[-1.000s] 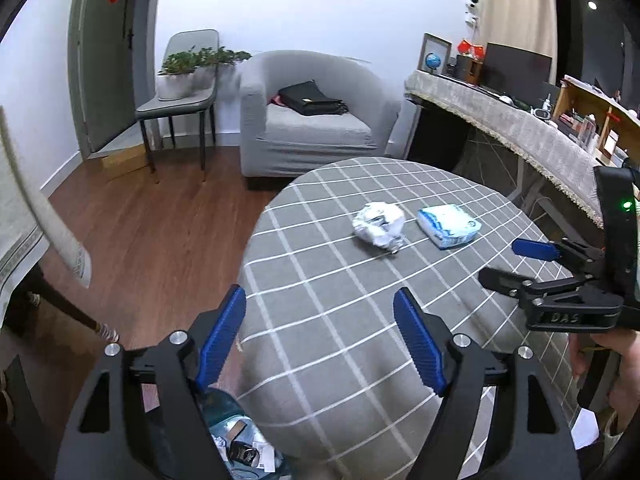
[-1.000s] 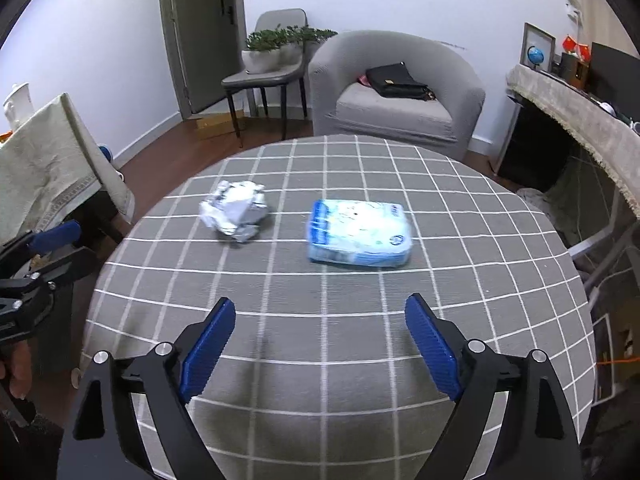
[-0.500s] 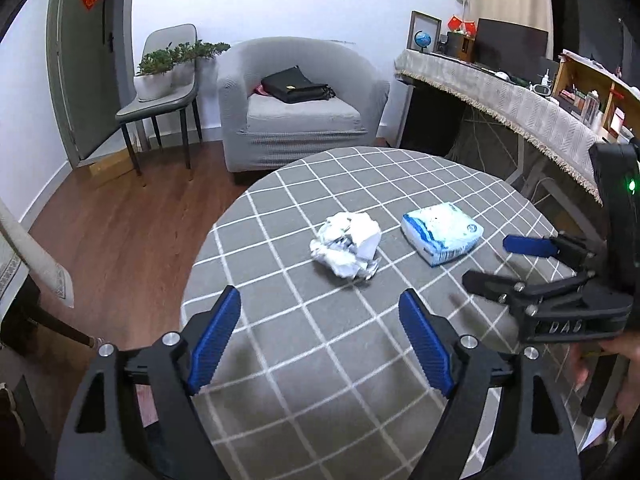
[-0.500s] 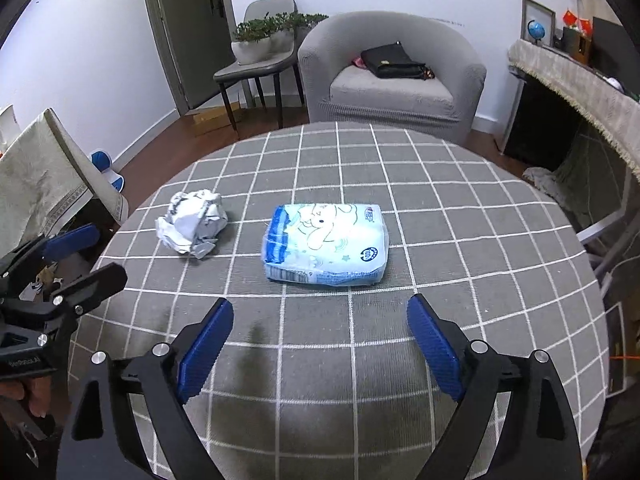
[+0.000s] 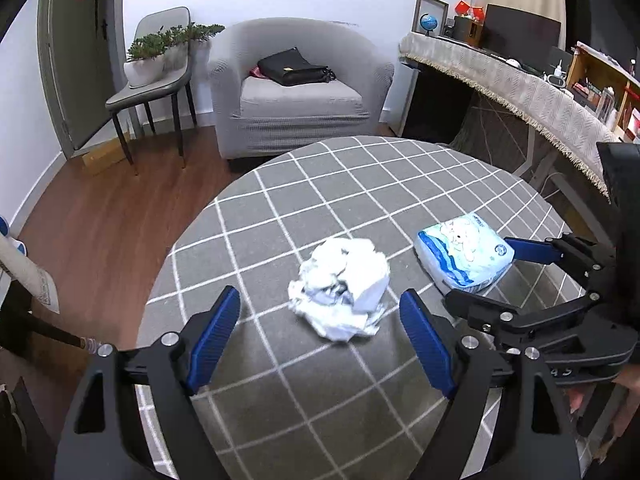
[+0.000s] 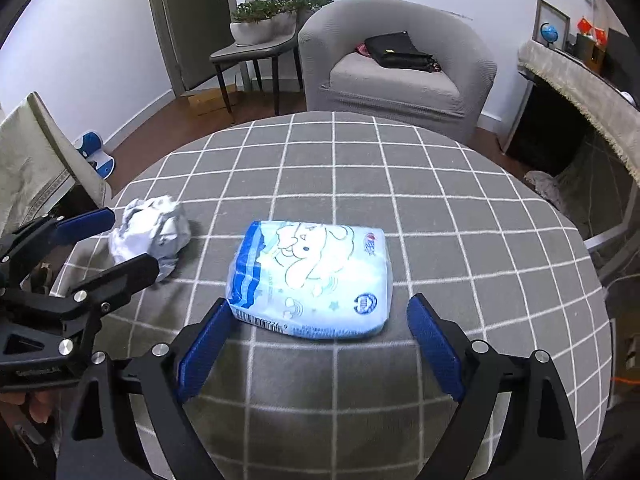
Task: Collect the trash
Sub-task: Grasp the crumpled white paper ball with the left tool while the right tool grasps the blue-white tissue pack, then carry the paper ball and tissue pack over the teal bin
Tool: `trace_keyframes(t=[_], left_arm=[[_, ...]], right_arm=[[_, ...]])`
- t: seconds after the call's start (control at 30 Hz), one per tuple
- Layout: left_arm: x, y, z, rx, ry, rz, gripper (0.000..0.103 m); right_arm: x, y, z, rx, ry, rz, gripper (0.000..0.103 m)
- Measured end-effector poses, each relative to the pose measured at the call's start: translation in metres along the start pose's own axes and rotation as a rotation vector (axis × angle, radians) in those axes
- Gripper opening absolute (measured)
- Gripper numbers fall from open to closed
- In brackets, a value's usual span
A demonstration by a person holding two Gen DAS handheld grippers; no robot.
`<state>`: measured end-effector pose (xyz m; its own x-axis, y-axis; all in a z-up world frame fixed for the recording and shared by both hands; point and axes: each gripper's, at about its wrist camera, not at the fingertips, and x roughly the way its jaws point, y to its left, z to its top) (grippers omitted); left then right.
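Left wrist view shows the left gripper (image 5: pixel 320 320) spread wide, its blue pads either side of a crumpled paper wad (image 5: pixel 340 286) but not touching it; its jaws have just been opening, with nothing pinched. The wad lies on the grey checked table (image 5: pixel 360 184), toward the table's left edge as the person faces it. It is white, creased into loose folds with dark shadowed pockets, and roughly ball-shaped. I judge it very light and springy: it should crush a little under the pads and hold well, so a pinch across its widest middle looks best; a grip on a loose flap might tear or slip off.

Right wrist view has the right gripper (image 6: pixel 320 340) equally spread, empty, just short of a tissue pack (image 6: pixel 312 280) lying flat near the table's middle, well apart from the wad. The pack is pale blue and white plastic film with a cartoon animal, a darker blue band at one end, a barcode on its near side. It looks soft, light and slippery; squeezing across its short sides, low on the body, should keep the film from sliding.
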<state>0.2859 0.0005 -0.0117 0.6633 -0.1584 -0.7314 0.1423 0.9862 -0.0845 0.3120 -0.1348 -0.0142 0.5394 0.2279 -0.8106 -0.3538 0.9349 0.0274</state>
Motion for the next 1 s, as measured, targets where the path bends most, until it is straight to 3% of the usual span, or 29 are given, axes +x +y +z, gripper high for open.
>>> trace_keyframes(t=[0.2,0.43,1.0], left_arm=[[0.008,0.0,0.006,0.008,0.013,-0.013,0.076],[0.016,0.0,0.006,0.013,0.049,-0.047,0.051],[0.0,0.02,-0.001,-0.052,0.02,-0.032,0.049]], right_arm=[[0.006,-0.001,0.007,-0.015,0.0,-0.016,0.09],[0.011,0.0,0.012,-0.042,-0.009,0.004,0.09],[0.006,0.008,0.008,-0.067,-0.03,0.029,0.077]])
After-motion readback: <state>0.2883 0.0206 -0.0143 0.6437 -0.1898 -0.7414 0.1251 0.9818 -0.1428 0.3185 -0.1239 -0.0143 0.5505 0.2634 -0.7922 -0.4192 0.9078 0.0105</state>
